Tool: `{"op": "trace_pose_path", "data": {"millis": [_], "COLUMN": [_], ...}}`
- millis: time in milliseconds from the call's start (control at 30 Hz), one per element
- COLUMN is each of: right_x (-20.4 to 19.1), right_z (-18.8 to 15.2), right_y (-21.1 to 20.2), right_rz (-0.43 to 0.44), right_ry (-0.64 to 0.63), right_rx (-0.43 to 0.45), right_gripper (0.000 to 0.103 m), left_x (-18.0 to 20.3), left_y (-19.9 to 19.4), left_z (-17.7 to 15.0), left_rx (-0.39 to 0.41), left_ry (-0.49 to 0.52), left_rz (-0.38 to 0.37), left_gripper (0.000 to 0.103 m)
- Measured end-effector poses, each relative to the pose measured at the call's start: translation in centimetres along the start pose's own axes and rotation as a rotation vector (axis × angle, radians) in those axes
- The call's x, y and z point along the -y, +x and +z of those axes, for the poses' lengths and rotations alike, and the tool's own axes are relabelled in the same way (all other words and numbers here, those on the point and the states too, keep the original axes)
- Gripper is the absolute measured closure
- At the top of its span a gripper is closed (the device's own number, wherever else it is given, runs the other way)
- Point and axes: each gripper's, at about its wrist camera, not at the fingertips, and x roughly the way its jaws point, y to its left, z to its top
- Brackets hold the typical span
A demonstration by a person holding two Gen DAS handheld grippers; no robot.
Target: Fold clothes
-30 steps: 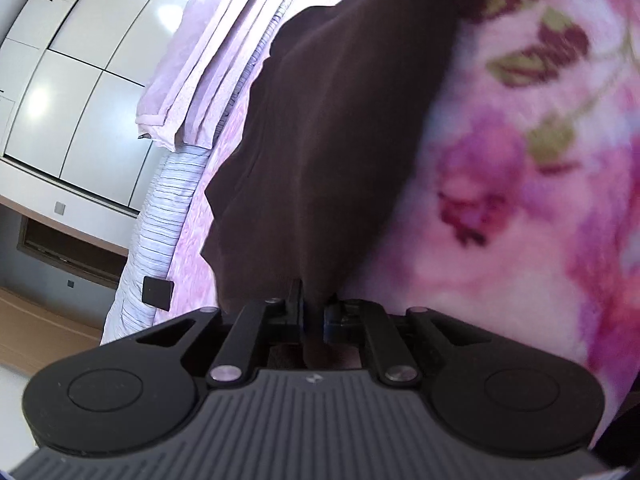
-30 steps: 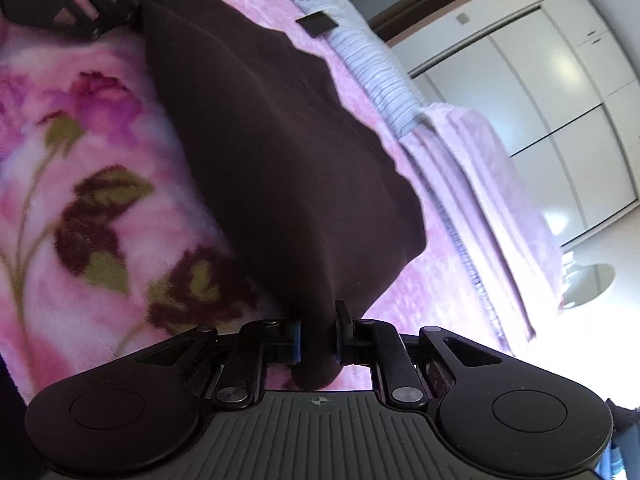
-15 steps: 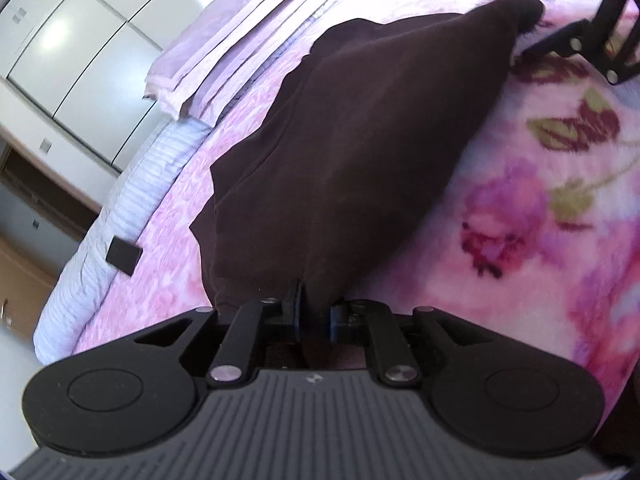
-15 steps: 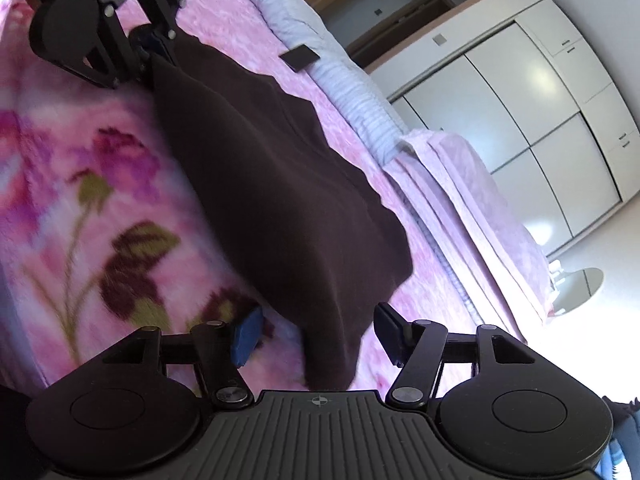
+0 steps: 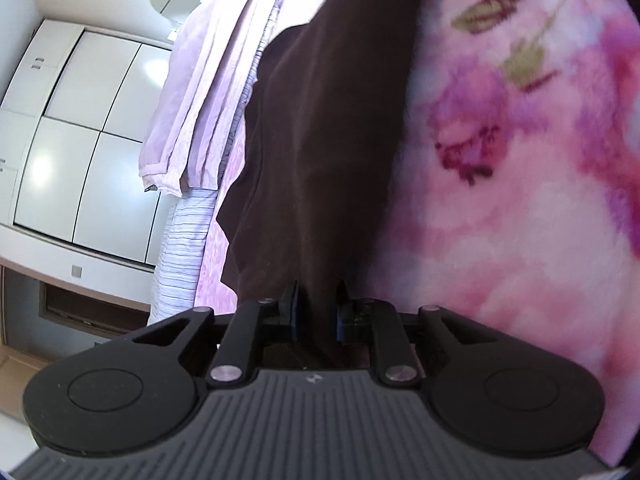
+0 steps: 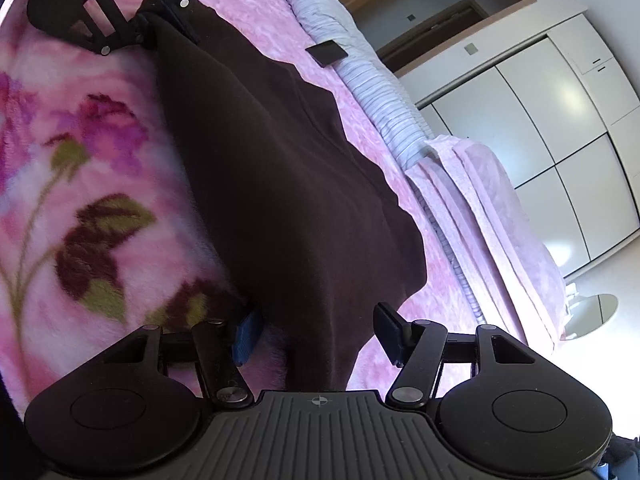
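Two tongs are working one dark brown garment (image 6: 280, 184), which is lying stretched in a long band across the pink flowered blanket (image 6: 60, 208) on the bed. The right tongs (image 6: 316, 332) are standing wide, with the near end of the garment lying loose between the blue pads, neither pad pressing on it. The left tongs (image 5: 316, 310) are set narrow around the other end; the cloth is running between their pads, though the jaws seem slightly parted, so the grip looks light at best. Seen from the right wrist, the left tongs (image 6: 160, 20) are sitting at the far end of the band with the fabric gathered at their tips. Beyond the garment, folded pale lilac bedding (image 6: 480, 208), a striped sheet (image 6: 384, 112) and a small dark flat object (image 6: 326, 53) are lying toward the white wardrobe doors (image 6: 560, 120). Judging by this, a fold is being laid down and released, right end first. The next move probably calls for freeing the left end as well, then drawing both tongs clear without dragging the cloth, and taking hold of a fresh edge for the following fold.
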Motion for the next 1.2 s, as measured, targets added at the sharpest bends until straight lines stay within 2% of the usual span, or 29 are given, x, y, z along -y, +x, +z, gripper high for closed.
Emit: {"op": "trace_pose_path", "data": {"millis": [33, 67, 167, 233, 333, 400, 467, 500, 567, 667, 767, 800, 833, 867, 900, 933, 1067, 1200], "right_x": [0.1, 0.3, 0.4, 0.6, 0.0, -1.7, -3.4, -3.5, -2.9, -1.3, 1.0, 1.9, 2.9, 4.0, 5.0, 6.0, 9.7, 13.4], "right_z": [0.1, 0.1, -0.1, 0.2, 0.4, -0.4, -1.6, -2.0, -2.9, -4.5, -5.8, -6.1, -6.0, -6.0, -5.9, -5.7, -4.5, -2.5], "right_y": [0.2, 0.4, 0.3, -1.6, -4.8, -5.4, -5.5, -5.8, -6.5, -7.2, -8.1, -8.4, -8.3, -8.2, -8.0, -7.4, -4.3, -0.1], "right_rz": [0.017, 0.035, 0.042, 0.016, 0.032, 0.063, 0.075, 0.060, 0.028, -0.021, -0.051, -0.053, -0.044, -0.034, -0.024, 0.003, 0.114, 0.238], "right_ry": [0.007, 0.014, -0.021, -0.012, 0.016, -0.021, -0.065, -0.060, -0.027, 0.058, 0.180, 0.233, 0.297, 0.361, 0.425, 0.488, 0.720, 0.853], "right_rx": [-0.013, -0.026, -0.031, -0.003, 0.052, 0.034, 0.004, -0.003, -0.029, -0.092, -0.120, -0.116, -0.100, -0.083, -0.066, -0.043, 0.049, 0.119], "right_gripper": [0.065, 0.092, 0.092, 0.092, 0.092, 0.092, 0.092, 0.091, 0.087, 0.086, 0.086, 0.085, 0.078, 0.056, 0.042, 0.030, 0.030, 0.030], "left_x": [-0.4, -0.9, -2.4, -3.0, -2.2, -1.0, -0.1, -0.2, -1.5, -4.3, -7.5, -8.7, -9.9, -10.9, -11.9, -12.9, -16.1, -17.6], "left_y": [0.2, 0.3, -0.9, -2.9, -5.1, -5.6, -6.5, -7.1, -8.4, -10.0, -10.2, -9.9, -9.3, -8.5, -7.6, -6.3, -0.6, 4.5], "left_z": [0.0, -0.1, -0.6, -1.2, -2.4, -3.0, -3.2, -3.3, -4.1, -6.4, -8.6, -9.1, -9.6, -9.8, -9.9, -9.9, -9.2, -7.9], "left_rx": [-0.011, -0.019, -0.028, -0.041, -0.067, -0.082, -0.073, -0.066, -0.042, -0.022, -0.028, -0.026, -0.024, -0.021, -0.019, -0.007, 0.027, 0.025], "left_ry": [-0.022, -0.048, -0.104, -0.138, -0.202, -0.224, -0.202, -0.206, -0.287, -0.466, -0.635, -0.695, -0.765, -0.825, -0.883, -0.935, -1.098, -1.141], "left_rz": [-0.013, -0.025, -0.035, -0.015, -0.058, -0.098, -0.083, -0.088, -0.129, -0.202, -0.233, -0.237, -0.238, -0.247, -0.258, -0.267, -0.314, -0.391], "left_gripper": [0.091, 0.094, 0.096, 0.097, 0.097, 0.096, 0.096, 0.092, 0.089, 0.087, 0.086, 0.082, 0.078, 0.070, 0.066, 0.066, 0.067, 0.068]}}
